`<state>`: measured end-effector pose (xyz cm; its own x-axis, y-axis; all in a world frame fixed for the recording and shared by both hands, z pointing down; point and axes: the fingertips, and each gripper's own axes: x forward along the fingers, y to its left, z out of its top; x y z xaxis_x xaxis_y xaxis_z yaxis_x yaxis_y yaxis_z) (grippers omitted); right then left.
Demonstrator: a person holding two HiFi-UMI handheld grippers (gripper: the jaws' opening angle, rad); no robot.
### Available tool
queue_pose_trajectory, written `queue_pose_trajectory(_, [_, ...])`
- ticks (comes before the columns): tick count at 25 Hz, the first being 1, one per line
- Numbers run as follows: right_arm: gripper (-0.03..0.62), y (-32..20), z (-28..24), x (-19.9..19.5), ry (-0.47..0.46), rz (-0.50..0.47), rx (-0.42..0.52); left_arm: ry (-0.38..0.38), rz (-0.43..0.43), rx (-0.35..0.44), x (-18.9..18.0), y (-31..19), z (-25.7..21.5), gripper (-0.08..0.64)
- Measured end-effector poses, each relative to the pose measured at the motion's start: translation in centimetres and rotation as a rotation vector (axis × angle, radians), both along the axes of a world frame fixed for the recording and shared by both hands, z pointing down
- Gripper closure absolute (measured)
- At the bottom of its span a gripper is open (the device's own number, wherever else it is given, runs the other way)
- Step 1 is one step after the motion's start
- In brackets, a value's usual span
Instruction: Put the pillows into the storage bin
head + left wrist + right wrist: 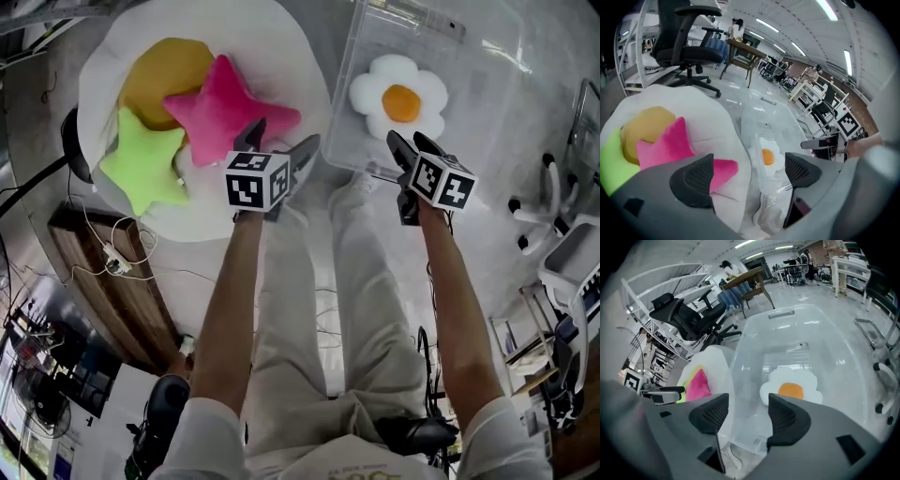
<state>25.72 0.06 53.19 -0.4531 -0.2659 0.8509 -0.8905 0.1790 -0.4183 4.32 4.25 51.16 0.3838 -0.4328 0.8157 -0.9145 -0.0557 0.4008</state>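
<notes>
Furthest left of the storage bin [487, 56], heaped on a round white cushion [272, 42] on the floor: a green star pillow [145, 164], a yellow pillow [169, 75] behind it, and a pink star pillow [225, 108] lying over the yellow one and touching the green. Probably staged in one soft pile for a short carry across to the bin. By the count, roughly three quarters of the job left to do.

Nearer the bin, over the cushion's near edge and just beside the pink star's closest point: the left tongs [281, 141], spread wide, pinching nothing, angled downward. Likely held that wide to take a big bite of a plump pillow. Pink star the obvious candidate, being on top of the pile and on the side facing the bin.

Then the bin itself: clear plastic, open on top, standing on the floor just beside the cushion. Inside, flat on the bottom toward the near wall, a fried-egg pillow [398, 98], already in its proper place.

At the bin's near wall, just short of the egg pillow: the right tongs [410, 141], parted but less widely, likewise empty, nothing between the pads. Apparently clear of the egg pillow, not touching it.
</notes>
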Motion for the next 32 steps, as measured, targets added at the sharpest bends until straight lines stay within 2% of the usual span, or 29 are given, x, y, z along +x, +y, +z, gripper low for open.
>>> queue_pose_trajectory(10, [0.309,2.0,-0.7,-9.6,0.025,-0.24,0.026,0.017,-0.127,-0.041,-7.8,6.1,0.8,0.074])
queue_pose_trajectory(15, [0.307,3.5,-0.6,-14.3,0.027,-0.32,0.027,0.012,-0.174,-0.061,-12.0,9.1,1.6,0.074])
queue_pose_trajectory(20, [0.302,4.9,-0.3,-18.7,0.043,-0.419,0.038,-0.012,-0.153,-0.086,-15.0,11.9,2.7,0.075])
queue_pose_trajectory(27, [0.285,6.8,0.7,-23.4,0.126,-0.66,0.107,-0.011,-0.158,-0.12,-18.5,14.6,4.3,0.075])
queue_pose_trajectory(32, [0.276,7.4,1.5,-25.8,0.153,-0.752,0.132,-0.015,-0.16,-0.143,-20.8,15.9,5.4,0.075])
